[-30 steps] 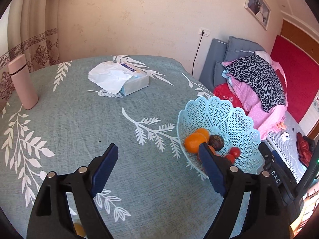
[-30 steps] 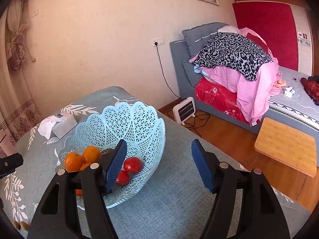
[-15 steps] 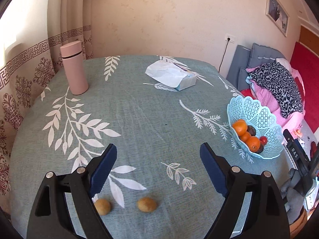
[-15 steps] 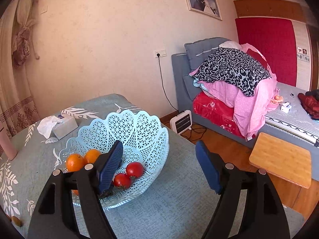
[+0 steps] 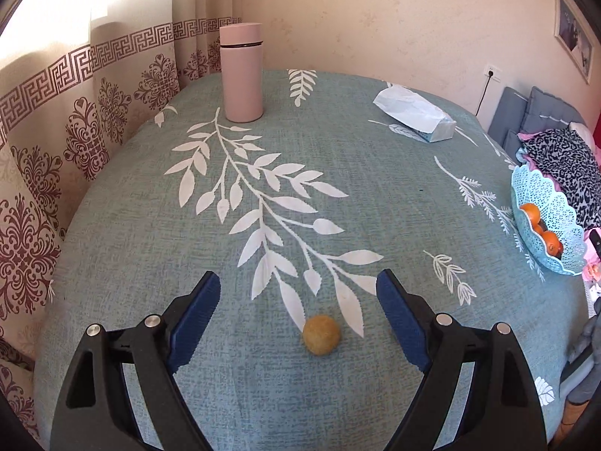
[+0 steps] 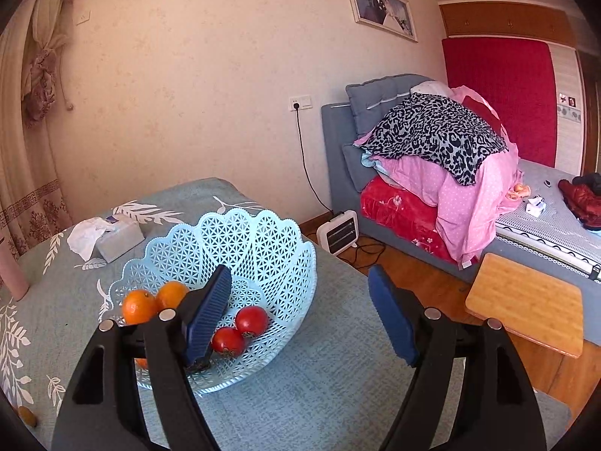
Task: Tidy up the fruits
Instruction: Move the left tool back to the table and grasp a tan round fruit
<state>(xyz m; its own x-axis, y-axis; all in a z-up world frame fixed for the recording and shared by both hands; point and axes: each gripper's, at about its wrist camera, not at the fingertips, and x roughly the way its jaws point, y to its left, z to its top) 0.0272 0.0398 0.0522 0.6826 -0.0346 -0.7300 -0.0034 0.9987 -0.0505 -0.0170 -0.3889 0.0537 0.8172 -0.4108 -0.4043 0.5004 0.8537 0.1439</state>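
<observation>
The left claw (image 5: pixel 295 300) gapes wide, empty, over the small round yellow-brown fruit (image 5: pixel 321 334) at 6 o'clock. Centre it, then close gently. The right claw (image 6: pixel 300 308) is wide, empty too.

A small round tan fruit (image 5: pixel 321 335) lies on the desk (image 5: pixel 375 203) between the left tool's (image 5: pixel 296 312) spread jaws. A pink cylindrical flask (image 5: pixel 241 73) stands far behind it, a tissue box (image 5: pixel 417 115) to the right. The pale blue lattice plastic basket (image 6: pixel 263 240) at the desk's right edge holds oranges (image 6: pixel 139 306) left of tomatoes (image 6: pixel 251 320).
</observation>
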